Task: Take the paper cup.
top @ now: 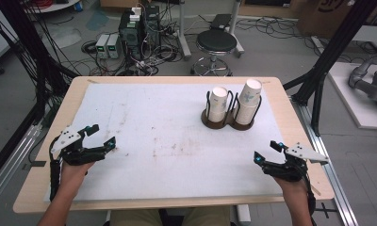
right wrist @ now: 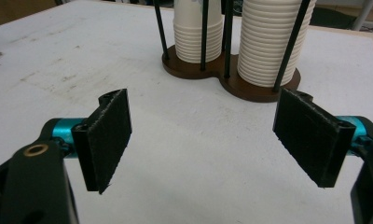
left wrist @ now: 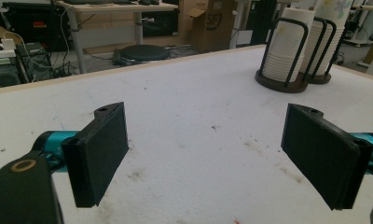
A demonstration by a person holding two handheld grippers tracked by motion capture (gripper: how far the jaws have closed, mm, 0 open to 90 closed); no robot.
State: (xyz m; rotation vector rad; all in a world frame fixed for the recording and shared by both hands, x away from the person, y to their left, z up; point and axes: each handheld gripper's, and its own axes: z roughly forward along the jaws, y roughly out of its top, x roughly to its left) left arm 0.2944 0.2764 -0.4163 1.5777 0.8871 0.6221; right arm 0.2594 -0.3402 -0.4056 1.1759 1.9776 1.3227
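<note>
stool (top: 217,43) behind table | computer tower (top: 131,28) on floor | cardboard box (left wrist: 215,23)

The right gripper (right wrist: 201,142) hangs low over the white worktop (right wrist: 72,60), its two black fingers (right wrist: 107,140) spread wide with only bare surface between them. Just beyond them, toward the far edge, stands a dark brown double cup holder (right wrist: 231,81) with thin black upright rods. It carries two stacks of white paper cups (right wrist: 268,42), side by side, upright.
</note>
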